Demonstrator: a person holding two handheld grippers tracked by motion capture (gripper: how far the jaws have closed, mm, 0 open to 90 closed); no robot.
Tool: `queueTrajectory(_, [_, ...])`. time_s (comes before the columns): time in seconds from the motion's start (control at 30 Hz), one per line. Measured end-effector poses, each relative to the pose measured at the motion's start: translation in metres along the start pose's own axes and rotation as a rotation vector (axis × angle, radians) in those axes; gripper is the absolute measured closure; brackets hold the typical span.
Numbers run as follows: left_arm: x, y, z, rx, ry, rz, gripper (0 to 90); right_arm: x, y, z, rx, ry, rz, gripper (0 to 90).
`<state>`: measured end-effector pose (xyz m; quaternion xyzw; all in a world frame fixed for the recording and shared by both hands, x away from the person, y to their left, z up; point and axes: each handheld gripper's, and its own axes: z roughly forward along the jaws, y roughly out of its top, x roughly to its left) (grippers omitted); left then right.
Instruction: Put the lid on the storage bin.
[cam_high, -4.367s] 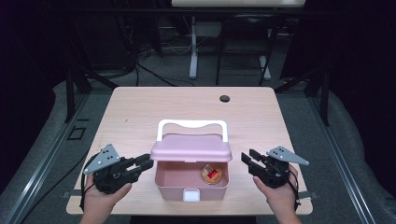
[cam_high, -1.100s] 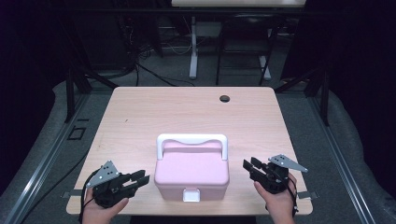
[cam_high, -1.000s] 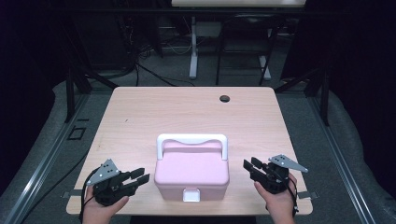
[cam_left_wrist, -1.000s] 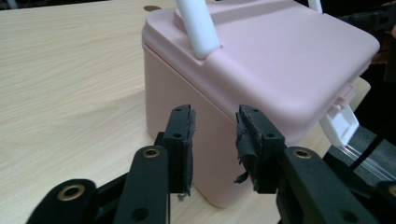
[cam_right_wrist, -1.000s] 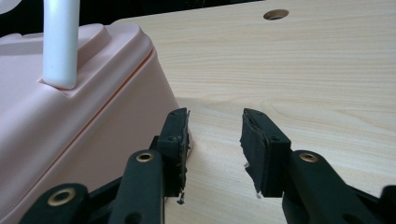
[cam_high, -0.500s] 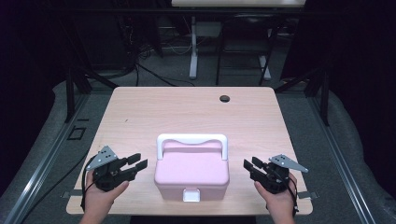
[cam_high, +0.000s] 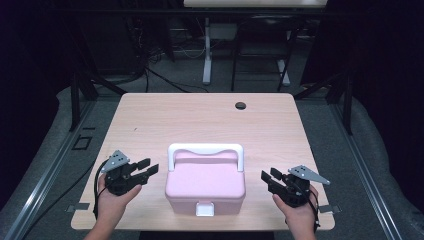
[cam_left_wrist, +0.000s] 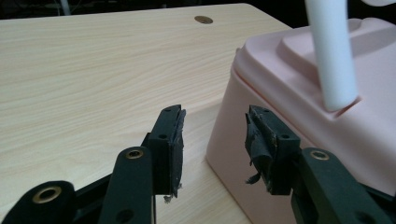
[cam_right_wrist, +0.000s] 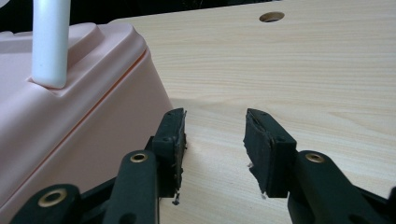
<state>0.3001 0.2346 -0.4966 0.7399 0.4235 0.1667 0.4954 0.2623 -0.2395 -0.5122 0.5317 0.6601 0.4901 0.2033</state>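
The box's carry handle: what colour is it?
White, against the pink box; the handle shows best in the high view.

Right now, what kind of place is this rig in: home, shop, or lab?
Most likely a lab or recording studio, not a home. A lone wooden table with a cable hole stands amid dark curtains, metal stand legs and loose floor cables. The only prop on it is a pink lidded box.

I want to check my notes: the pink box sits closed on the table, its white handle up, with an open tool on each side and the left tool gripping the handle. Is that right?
Not quite. The left tool grips nothing: the high view shows it open beside the pink box, apart from the white handle. The rest is right.
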Motion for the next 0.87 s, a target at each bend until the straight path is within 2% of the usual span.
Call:
queueTrajectory(0.4, [0.013, -0.014, 0.003, 0.005, 0.035, -0.021, 52.5, -0.004, -0.005, 0.004, -0.004, -0.016, -0.022, 57.1])
queueTrajectory(0.77, [0.017, -0.024, 0.007, 0.016, 0.045, -0.003, 49.3, -0.007, -0.010, 0.012, 0.029, -0.034, -0.039, 56.8])
queueTrajectory(0.87, [0.020, -0.026, 0.009, 0.033, 0.045, -0.003, 48.9, -0.010, -0.012, 0.014, 0.037, -0.041, -0.040, 56.6])
